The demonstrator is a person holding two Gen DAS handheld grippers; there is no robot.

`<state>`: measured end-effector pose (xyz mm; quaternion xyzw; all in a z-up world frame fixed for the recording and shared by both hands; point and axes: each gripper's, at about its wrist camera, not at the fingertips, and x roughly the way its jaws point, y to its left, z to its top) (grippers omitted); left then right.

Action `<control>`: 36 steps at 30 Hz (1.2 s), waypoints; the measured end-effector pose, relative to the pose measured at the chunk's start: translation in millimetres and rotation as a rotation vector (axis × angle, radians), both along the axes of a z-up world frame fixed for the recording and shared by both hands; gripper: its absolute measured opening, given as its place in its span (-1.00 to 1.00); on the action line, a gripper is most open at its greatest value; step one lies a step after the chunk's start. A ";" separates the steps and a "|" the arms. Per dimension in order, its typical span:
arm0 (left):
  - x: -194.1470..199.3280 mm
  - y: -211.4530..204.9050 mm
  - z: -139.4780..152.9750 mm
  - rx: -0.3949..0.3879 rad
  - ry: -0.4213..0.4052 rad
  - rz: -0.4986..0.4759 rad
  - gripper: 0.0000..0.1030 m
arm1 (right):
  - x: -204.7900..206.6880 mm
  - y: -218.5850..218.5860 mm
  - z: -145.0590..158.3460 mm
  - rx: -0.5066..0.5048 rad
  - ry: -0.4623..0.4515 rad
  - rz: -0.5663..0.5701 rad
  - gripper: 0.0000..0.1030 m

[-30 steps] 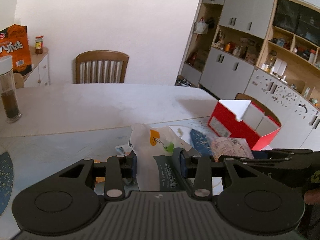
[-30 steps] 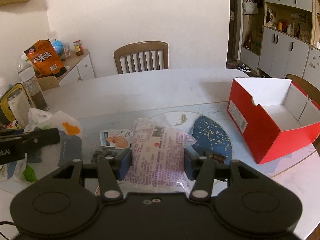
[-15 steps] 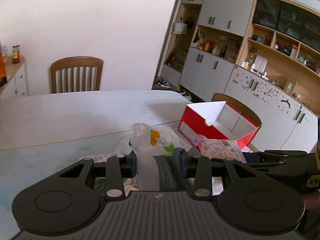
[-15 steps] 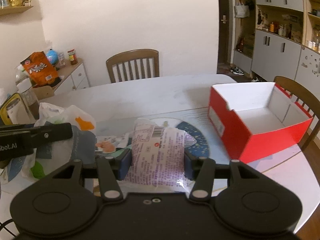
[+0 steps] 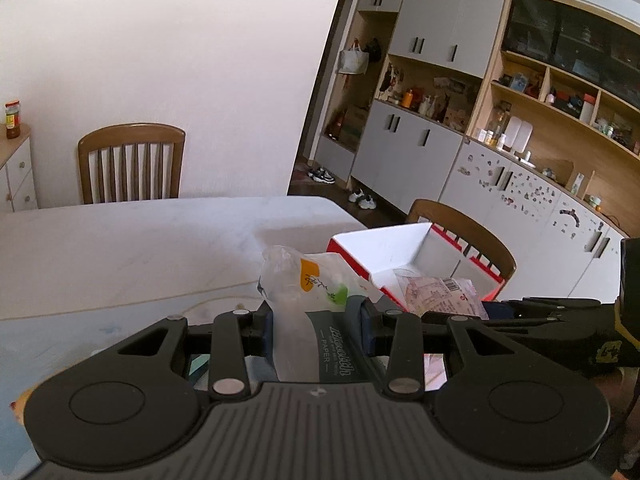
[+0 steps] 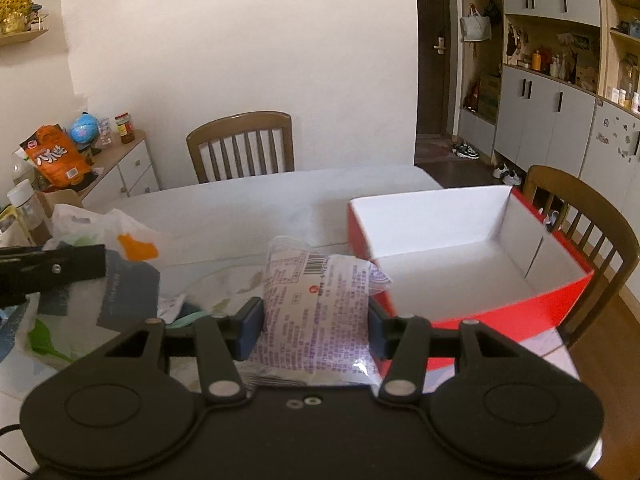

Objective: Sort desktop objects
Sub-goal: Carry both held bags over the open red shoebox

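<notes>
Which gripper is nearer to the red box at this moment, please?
Right. The right gripper, holding a purple-printed packet, is at the red box; the left gripper is beyond it, farther off.

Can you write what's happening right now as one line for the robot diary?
left hand-held gripper: shut on tissue pack | right hand-held gripper: shut on snack packet | red box: open, empty

Left gripper (image 5: 316, 328): I've carried it and its tissue pack (image 5: 308, 312) rightward, up off the table (image 5: 120, 248).
Right gripper (image 6: 312, 330): moved the same way; its snack packet (image 6: 316, 308) now overlaps the box's near corner.
Red box (image 6: 520, 312): closer and more central in both views.
Glass jar, round blue mat: gone from the left view.
</notes>
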<state>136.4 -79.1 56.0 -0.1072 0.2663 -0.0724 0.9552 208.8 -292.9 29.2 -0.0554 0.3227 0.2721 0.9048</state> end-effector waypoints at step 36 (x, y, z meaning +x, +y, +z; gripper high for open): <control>147.6 -142.1 -24.1 0.015 0.069 -0.038 -0.27 | 146.7 -105.8 -20.2 -0.031 0.042 0.036 0.02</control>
